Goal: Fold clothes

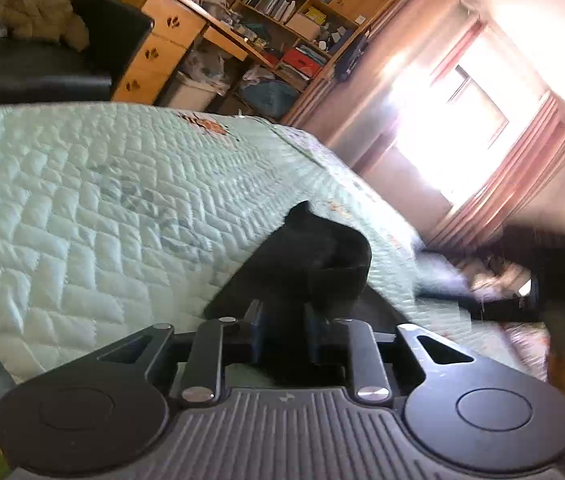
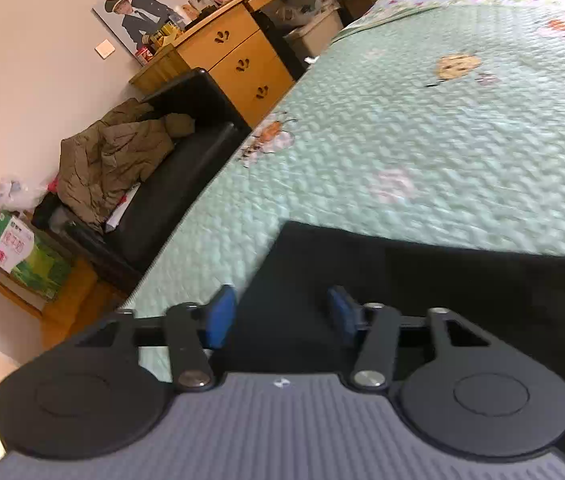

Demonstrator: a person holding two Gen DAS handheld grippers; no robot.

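black garment (image 2: pixel 422 280) lies on the pale green quilted bedspread (image 2: pixel 422 152), near the bed edge closest to the cameras. right gripper (image 2: pixel 280 314) hovers low over its flat part, blue pads (image 2: pixel 220 314) spread wide, cloth between them but pads not pressing it, so released. left gripper (image 1: pixel 282 332) has a bunched-up hump of the same dark cloth (image 1: pixel 318 256) rising between its narrow-set fingers; view is blurred and dark there, cannot tell if they pinch it. wooden drawers (image 2: pixel 238 64) and black sofa (image 2: pixel 186 160) with an olive jacket (image 2: pixel 110 160) beyond the bed.
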